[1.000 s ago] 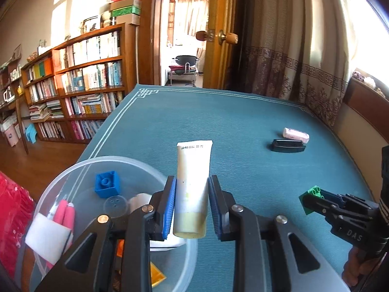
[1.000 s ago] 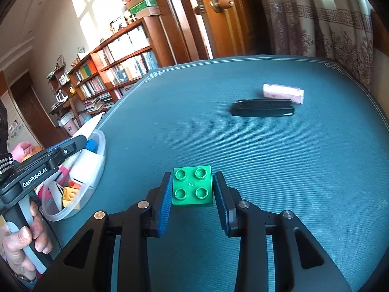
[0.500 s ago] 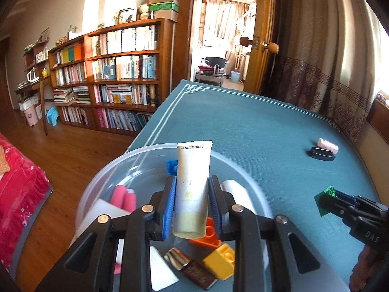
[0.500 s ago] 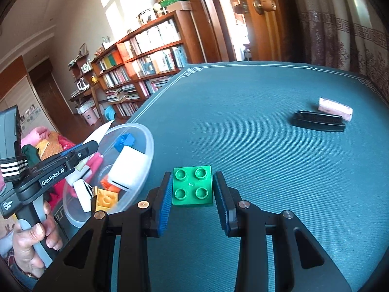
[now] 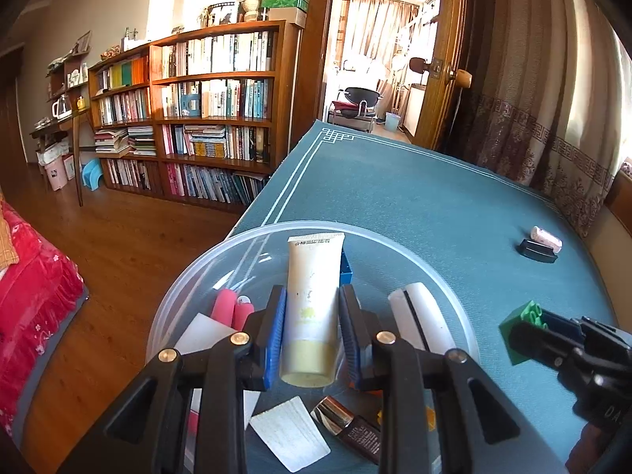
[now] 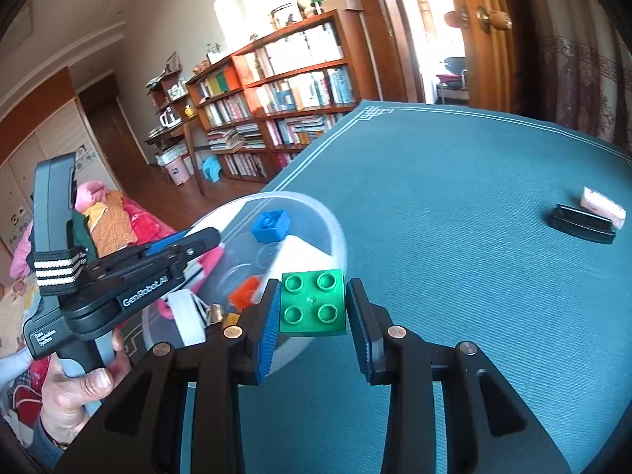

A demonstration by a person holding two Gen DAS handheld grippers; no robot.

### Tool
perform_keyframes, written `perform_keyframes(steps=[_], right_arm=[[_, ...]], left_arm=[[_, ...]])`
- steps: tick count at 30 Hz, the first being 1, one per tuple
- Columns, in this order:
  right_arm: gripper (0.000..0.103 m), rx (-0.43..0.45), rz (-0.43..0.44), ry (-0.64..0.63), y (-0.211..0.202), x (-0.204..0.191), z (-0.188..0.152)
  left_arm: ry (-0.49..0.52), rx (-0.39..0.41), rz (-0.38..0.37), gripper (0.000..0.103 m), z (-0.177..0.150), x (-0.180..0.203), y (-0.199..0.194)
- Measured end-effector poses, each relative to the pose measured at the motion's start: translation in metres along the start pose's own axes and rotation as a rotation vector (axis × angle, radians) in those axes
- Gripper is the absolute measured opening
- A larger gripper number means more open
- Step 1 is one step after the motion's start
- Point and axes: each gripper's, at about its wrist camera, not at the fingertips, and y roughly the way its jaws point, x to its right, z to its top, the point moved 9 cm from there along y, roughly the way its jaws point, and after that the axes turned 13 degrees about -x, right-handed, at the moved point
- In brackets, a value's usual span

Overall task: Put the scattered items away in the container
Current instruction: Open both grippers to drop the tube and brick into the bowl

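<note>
Clear round plastic tub at teal tablecloth edge holds blue brick, pink tubes, white blocks; left gripper clamps cream squeeze tube above it, right gripper loosely brackets green studded brick alongside.

green brick, teal cloth, cream tube
</note>
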Motion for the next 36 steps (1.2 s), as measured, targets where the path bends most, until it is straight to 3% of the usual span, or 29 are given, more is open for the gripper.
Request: perform_keyframes(steps=[10,11,13,16,29,33,36], right_arm=[[0.036,-0.041,0.009,-0.094,0.026,-0.034,-0.004],[0.036,-0.047,0.011,-0.100,0.028,-0.036,-0.005],[0.036,-0.056,0.013,-0.103,0.032,-0.037,-0.006],[0.037,-0.066,0.016,-0.103,0.036,-0.037,-0.007],[0.037,-0.066,0.043,-0.071,0.033,-0.030,-0.017],[0.037,-0.051,0.042,-0.052,0.024,-0.022,-0.018],[0.053,-0.038,0.045,-0.025,0.018,-0.015,-0.017]], left_arm=[[-0.005,-0.015,-0.020,0.032,0.000,0.000,0.003],[-0.011,-0.014,-0.029,0.036,0.000,0.000,0.003],[-0.026,-0.005,-0.041,0.062,0.001,-0.002,0.001],[-0.037,0.015,-0.038,0.076,0.002,-0.005,-0.005],[-0.057,0.020,-0.030,0.089,0.003,-0.012,-0.010],[-0.068,0.028,-0.020,0.102,0.002,-0.013,-0.011],[-0.063,0.030,-0.014,0.103,0.002,-0.010,-0.011]])
